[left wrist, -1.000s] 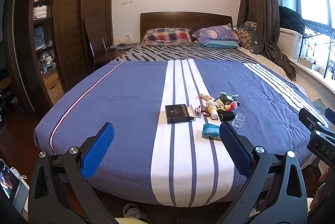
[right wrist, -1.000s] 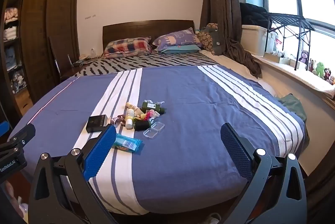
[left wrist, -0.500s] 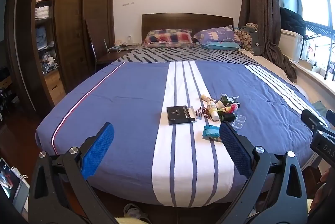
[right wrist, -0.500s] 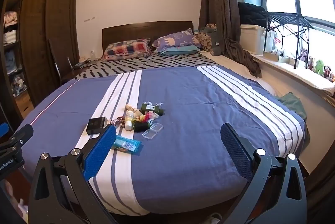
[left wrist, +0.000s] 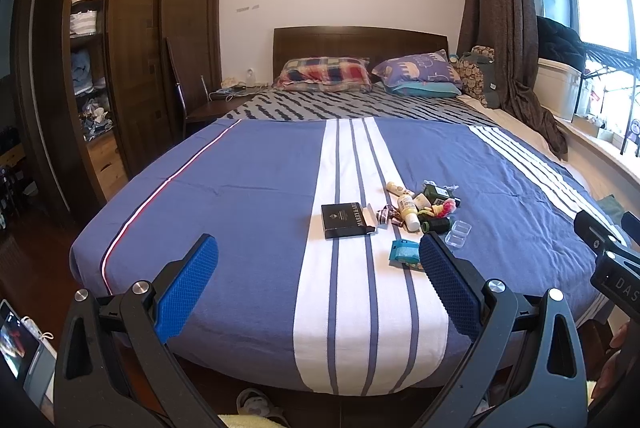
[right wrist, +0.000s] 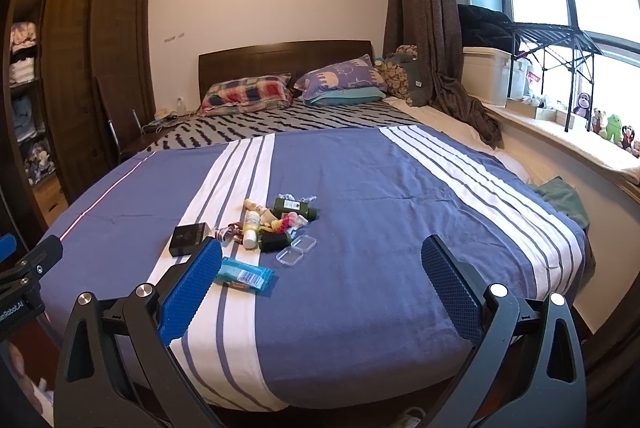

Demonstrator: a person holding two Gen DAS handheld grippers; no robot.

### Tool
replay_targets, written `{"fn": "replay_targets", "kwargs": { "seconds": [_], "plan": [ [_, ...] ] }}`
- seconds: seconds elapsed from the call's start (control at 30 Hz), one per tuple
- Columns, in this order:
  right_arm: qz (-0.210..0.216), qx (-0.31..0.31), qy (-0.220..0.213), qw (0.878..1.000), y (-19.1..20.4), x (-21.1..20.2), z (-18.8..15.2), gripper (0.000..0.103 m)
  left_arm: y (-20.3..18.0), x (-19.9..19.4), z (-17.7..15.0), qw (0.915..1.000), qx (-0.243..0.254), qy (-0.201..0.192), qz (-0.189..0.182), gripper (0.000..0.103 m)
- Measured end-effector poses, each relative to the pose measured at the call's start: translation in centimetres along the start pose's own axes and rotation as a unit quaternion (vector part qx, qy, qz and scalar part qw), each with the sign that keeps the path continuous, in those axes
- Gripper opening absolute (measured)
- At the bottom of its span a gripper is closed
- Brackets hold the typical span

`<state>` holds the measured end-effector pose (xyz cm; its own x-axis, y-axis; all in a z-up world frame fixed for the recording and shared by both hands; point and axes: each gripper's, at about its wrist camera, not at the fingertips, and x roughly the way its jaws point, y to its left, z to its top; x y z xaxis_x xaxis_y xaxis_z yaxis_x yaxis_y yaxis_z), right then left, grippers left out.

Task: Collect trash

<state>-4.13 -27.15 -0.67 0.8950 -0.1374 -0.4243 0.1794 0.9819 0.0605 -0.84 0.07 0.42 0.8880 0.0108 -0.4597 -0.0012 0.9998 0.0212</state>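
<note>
A small heap of trash lies on the blue striped bed cover [left wrist: 248,196]: a black box [left wrist: 347,221] [right wrist: 189,238], a teal wrapper [left wrist: 405,254] [right wrist: 245,274], a clear plastic case [left wrist: 458,233] [right wrist: 296,249], a white bottle [left wrist: 409,213] [right wrist: 251,224], a dark green bottle [right wrist: 295,208] and small wrappers. My left gripper [left wrist: 318,264] hovers open before the foot of the bed, short of the heap. My right gripper [right wrist: 322,268] is open too, with the heap beyond its left finger. Neither gripper holds anything.
Pillows [left wrist: 324,74] and a wooden headboard [right wrist: 284,56] are at the far end. A tall wardrobe [left wrist: 120,68] and a chair [left wrist: 180,96] stand left. A window ledge with toys [right wrist: 608,128], a white bin [right wrist: 486,74] and curtain [right wrist: 424,8] are right. Slippers [left wrist: 252,402] lie on the floor.
Both views have shifted slightly, so the heap sits a little lower in the frames. Both grippers stay open and the items on the bed have not moved.
</note>
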Motion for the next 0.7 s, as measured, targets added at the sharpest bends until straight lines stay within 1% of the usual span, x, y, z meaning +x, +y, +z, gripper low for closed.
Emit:
{"fn": "replay_targets", "kwargs": {
  "seconds": [0.33, 0.7],
  "plan": [
    [0.005, -0.007, -0.005, 1.0, 0.71, -0.53, 0.32, 0.1, 0.29, -0.23, 0.36, 1.0, -0.002, -0.005, 0.0, 0.095],
    [0.008, -0.008, -0.005, 1.0, 0.55, -0.51, 0.58, 0.1, 0.31, -0.39, 0.43, 1.0, -0.003, -0.008, 0.001, 0.095]
  ]
}}
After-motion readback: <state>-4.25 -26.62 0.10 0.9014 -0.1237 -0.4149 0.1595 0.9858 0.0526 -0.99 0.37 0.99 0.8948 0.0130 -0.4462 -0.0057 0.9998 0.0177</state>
